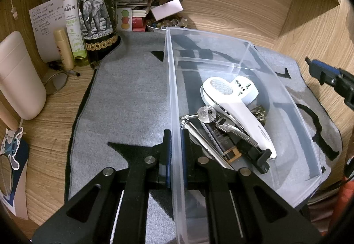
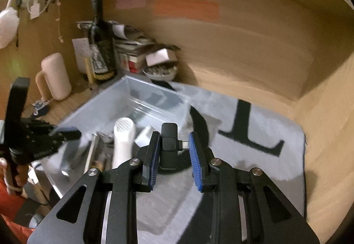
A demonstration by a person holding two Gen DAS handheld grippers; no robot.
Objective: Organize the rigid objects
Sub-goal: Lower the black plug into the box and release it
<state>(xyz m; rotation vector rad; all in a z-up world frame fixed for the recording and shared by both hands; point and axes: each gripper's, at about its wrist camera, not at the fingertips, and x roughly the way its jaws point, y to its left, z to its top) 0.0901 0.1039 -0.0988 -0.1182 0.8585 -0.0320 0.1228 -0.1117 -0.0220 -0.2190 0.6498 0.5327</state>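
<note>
A clear plastic bin [image 1: 221, 38] stands on the grey mat [image 1: 124, 100]. Inside it lie a white handheld device [image 1: 239, 111], a white plug adapter [image 1: 245, 88], keys [image 1: 206, 113] and some dark items. My left gripper [image 1: 176, 133] is shut on the bin's near left wall. My right gripper [image 2: 174, 135] is shut on a small black device [image 2: 169, 144] with a metal plug on its side, held above the mat [image 2: 254, 166] just right of the bin [image 2: 154, 93]. The right wrist view is blurred. The right gripper's tip [image 1: 327, 80] shows at the left view's right edge.
At the back left stand a dark wine bottle [image 1: 97, 11], a green spray bottle [image 1: 74, 22], a cream mug [image 1: 17, 75], papers and a bowl of beads [image 1: 166, 22]. Glasses [image 1: 57, 82] lie by the mat. Wooden walls close the back and right.
</note>
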